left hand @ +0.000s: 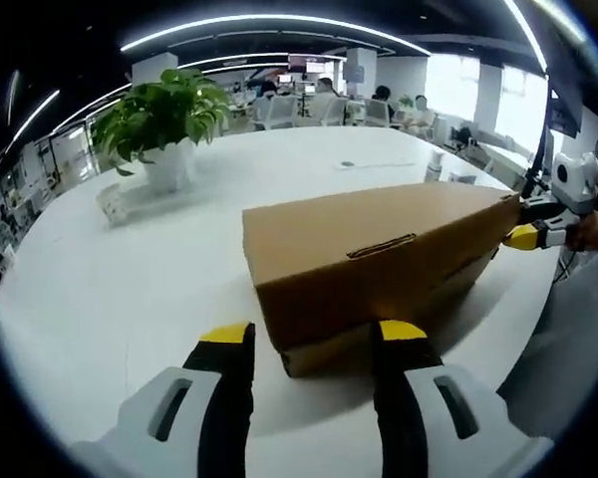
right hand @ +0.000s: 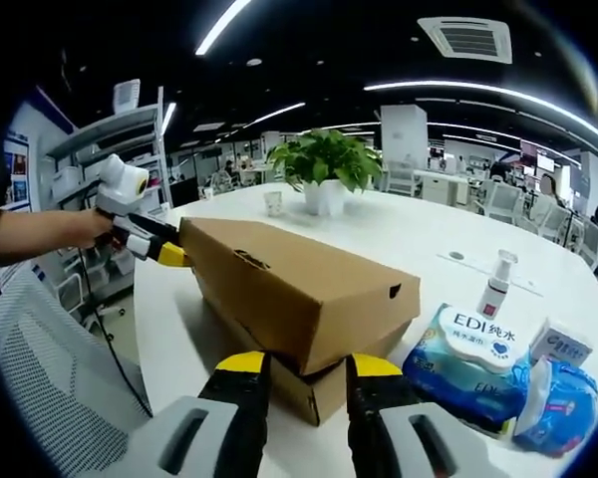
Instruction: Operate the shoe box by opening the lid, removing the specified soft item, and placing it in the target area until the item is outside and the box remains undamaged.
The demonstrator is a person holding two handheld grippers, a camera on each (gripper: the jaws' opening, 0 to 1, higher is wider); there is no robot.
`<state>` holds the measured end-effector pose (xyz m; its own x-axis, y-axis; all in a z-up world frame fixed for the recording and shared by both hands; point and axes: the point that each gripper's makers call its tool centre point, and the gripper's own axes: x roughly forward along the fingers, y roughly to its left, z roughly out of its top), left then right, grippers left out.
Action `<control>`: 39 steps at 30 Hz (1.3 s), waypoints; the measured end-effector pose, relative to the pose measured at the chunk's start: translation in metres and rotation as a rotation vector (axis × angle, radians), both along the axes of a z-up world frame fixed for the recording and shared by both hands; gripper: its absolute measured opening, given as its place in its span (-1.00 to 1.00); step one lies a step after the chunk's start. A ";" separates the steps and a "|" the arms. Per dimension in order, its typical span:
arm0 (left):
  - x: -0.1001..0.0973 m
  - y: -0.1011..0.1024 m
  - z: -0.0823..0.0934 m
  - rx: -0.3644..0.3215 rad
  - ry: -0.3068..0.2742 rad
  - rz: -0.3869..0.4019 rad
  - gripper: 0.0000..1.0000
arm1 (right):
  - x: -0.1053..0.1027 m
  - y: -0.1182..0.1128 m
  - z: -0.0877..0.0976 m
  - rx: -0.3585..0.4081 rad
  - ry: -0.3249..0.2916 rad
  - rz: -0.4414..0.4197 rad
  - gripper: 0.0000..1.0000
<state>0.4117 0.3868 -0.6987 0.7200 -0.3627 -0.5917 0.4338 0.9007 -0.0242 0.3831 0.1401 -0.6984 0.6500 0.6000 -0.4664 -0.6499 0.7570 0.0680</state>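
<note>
In the left gripper view, a potted plant (left hand: 164, 124) stands on the white counter (left hand: 100, 289) far ahead and to the left of the left gripper (left hand: 313, 337), with a small pale item beside its pot too blurred to name. The left gripper's fingers (left hand: 229, 344) are spread apart, grasping nothing; their yellow tips flank the near corner of the shoe box (left hand: 374, 259), which lies straight ahead with its lid raised slightly off the base at this end. Whether the tips touch the cardboard cannot be told. The contents of the box are hidden. At the box's far right end the right gripper (left hand: 534, 236) reaches in, its fingers at the lid's edge.

In the right gripper view, the left gripper (right hand: 159, 249) enters from the left, held by a hand (right hand: 90, 227), its yellow tips at the far end of the lid. The shoe box (right hand: 299, 294) runs from there to the right gripper (right hand: 307, 370), whose fingers (right hand: 244, 366) stand parted around the near corner, where the lid overhangs the base; contact is unclear. The plant (right hand: 327, 164) sits beyond the box. To the right of the fingers lie wet-wipe packs (right hand: 468, 363), a small spray bottle (right hand: 494, 286) and a small carton (right hand: 560, 344), partly cut off at the edge.
</note>
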 end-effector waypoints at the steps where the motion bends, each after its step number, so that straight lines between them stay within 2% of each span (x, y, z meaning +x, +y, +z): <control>1: 0.000 0.000 -0.001 0.005 0.003 -0.005 -0.05 | 0.000 0.000 -0.001 -0.003 0.001 0.002 -0.46; 13: 0.002 -0.010 -0.010 0.015 0.023 -0.036 -0.04 | 0.000 -0.002 -0.010 -0.028 0.016 0.008 -0.46; 29: 0.000 -0.010 -0.024 0.032 0.054 -0.041 -0.02 | 0.002 -0.002 -0.024 -0.044 0.047 0.000 -0.42; 39: -0.005 -0.002 -0.019 0.028 0.047 -0.024 -0.03 | 0.000 -0.008 -0.026 -0.065 0.059 0.005 -0.40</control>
<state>0.4067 0.3845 -0.7179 0.6826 -0.3622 -0.6348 0.4541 0.8907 -0.0199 0.3828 0.1325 -0.7240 0.6171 0.5706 -0.5419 -0.6501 0.7577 0.0575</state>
